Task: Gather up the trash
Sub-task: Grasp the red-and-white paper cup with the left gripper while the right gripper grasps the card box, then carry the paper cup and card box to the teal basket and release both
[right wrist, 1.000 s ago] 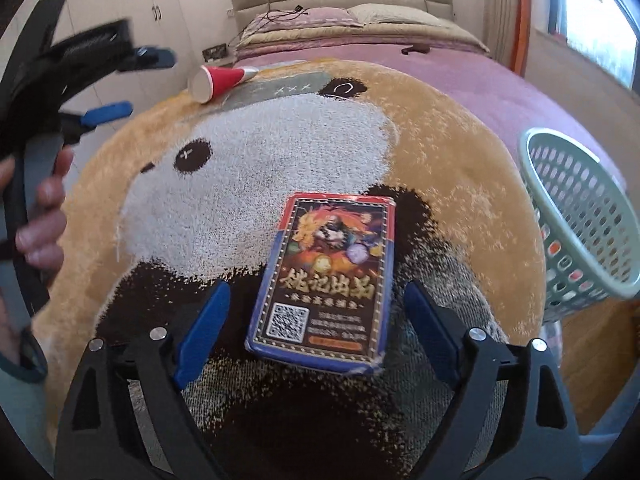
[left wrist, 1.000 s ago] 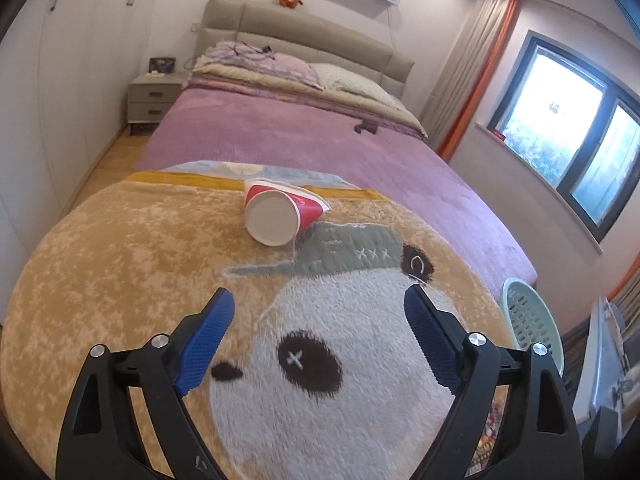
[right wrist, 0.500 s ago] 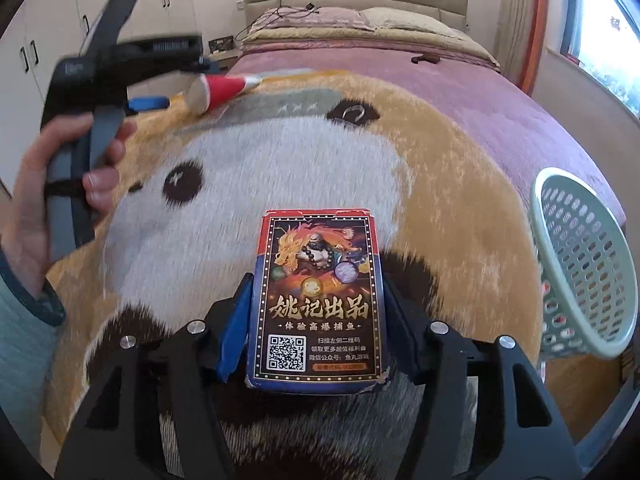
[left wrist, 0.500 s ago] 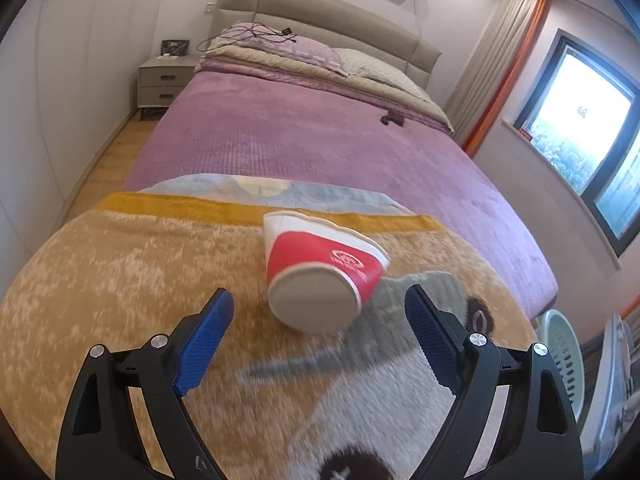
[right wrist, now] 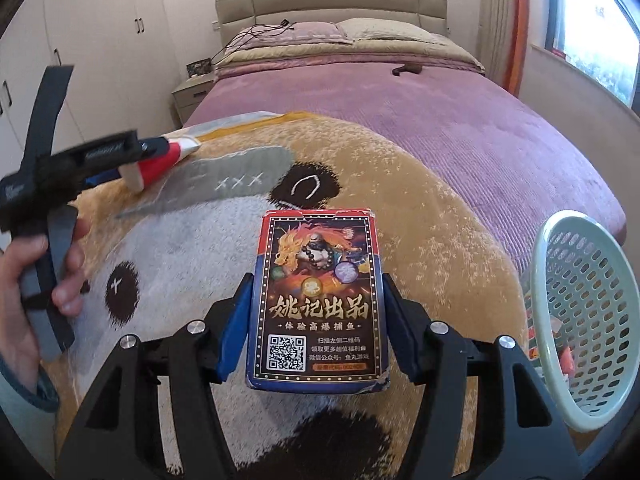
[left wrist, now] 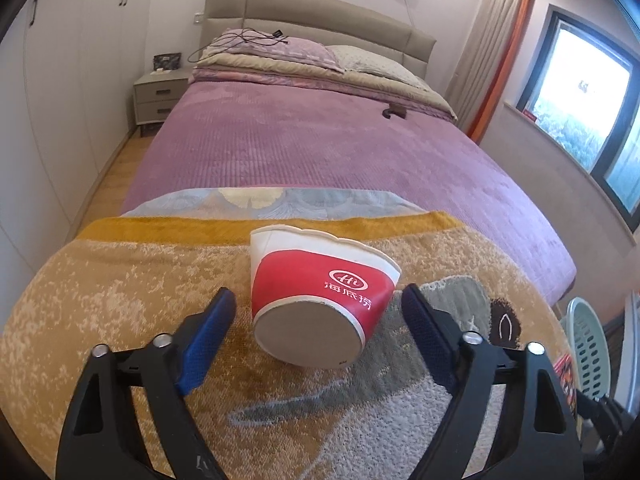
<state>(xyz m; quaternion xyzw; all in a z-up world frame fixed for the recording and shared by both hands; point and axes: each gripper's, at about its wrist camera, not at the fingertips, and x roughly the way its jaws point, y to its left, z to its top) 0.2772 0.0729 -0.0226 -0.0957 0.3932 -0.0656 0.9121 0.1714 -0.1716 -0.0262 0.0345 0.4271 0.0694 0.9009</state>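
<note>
Left tongs (left wrist: 316, 312): spread wide, flanking a red paper cup (left wrist: 316, 300) that is lying on its side on the panda blanket (left wrist: 120, 288) covering the bed's near end. Right tongs (right wrist: 316, 320): gripping a card box (right wrist: 318, 300) by its sides. Green basket (right wrist: 580, 320): sitting at right, just beside the bed.

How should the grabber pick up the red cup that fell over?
Probably squeeze the red cup across its round sides near the base. It lies tipped over on the blanket, base toward the left gripper, whose open fingers already sit either side, so just push forward and close.
</note>
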